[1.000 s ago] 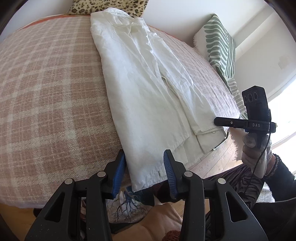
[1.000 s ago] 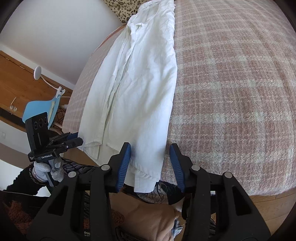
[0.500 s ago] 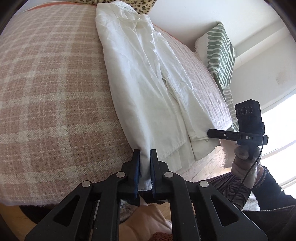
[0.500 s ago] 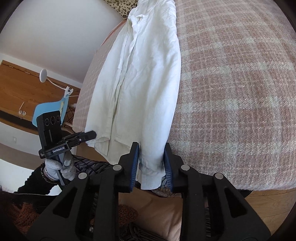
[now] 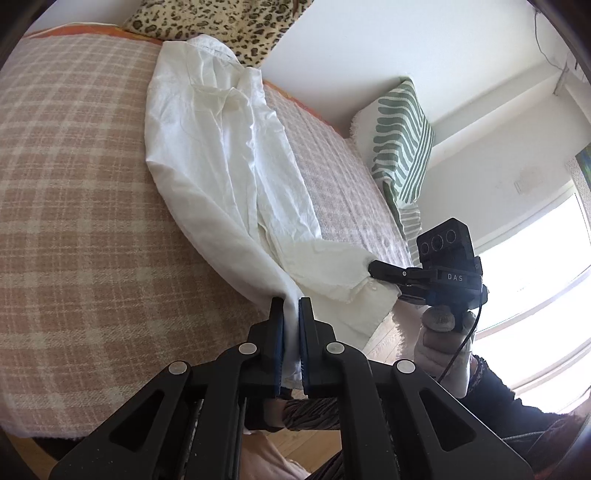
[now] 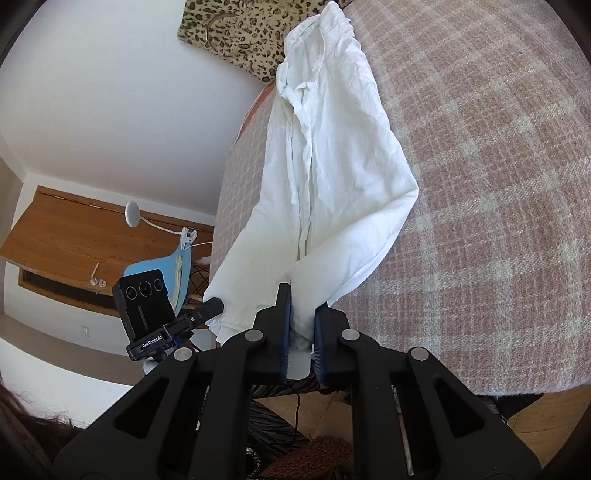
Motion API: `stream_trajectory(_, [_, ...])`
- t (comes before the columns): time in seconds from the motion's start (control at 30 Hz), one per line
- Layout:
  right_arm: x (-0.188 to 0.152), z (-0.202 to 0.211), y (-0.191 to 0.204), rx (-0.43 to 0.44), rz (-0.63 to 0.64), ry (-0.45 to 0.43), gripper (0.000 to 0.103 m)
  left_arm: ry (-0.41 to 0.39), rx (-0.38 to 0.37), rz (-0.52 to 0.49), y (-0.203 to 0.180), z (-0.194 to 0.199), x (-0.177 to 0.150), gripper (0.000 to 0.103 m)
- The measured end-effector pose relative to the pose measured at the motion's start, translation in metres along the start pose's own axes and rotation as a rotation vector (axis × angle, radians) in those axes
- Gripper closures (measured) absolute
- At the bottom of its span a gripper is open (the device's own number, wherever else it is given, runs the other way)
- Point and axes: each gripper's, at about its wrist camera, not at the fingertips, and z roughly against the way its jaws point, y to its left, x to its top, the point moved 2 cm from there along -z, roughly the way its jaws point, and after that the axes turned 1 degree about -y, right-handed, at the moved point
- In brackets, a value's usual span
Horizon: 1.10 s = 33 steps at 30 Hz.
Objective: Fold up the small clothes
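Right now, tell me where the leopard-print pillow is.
The leopard-print pillow leans on the white wall at the bed's far end, just behind the white shirt's collar.

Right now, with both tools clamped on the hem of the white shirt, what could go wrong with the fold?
1. The left tool and right tool, whose pads have just been closing, each pinch only a thin bit of the white shirt's hem, so a corner may slip out.
2. The shirt is already bunched and creased, so creases may get folded in.
3. The hem hangs near the plaid blanket's edge and could drop off.
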Motion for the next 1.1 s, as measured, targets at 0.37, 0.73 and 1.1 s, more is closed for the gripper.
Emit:
stream_trajectory(0.37, [0.068, -0.022, 0.001, -0.014, -0.063, -0.067, 0.091, -0.127, -0.018, 0.137, 0.025, 0.003, 0.064, 0.097])
stream_trajectory(0.73, [0.128, -0.054, -0.039, -0.090, -0.206, -0.093, 0.091, -0.159, 0.094, 0.187, 0.059, -0.024, 0.111, 0.093])
stream_trajectory(1.1, [0.149, -0.071, -0.050, -0.053, -0.298, -0.045, 0.085, -0.245, 0.148, 0.164, 0.076, 0.006, 0.116, 0.068])
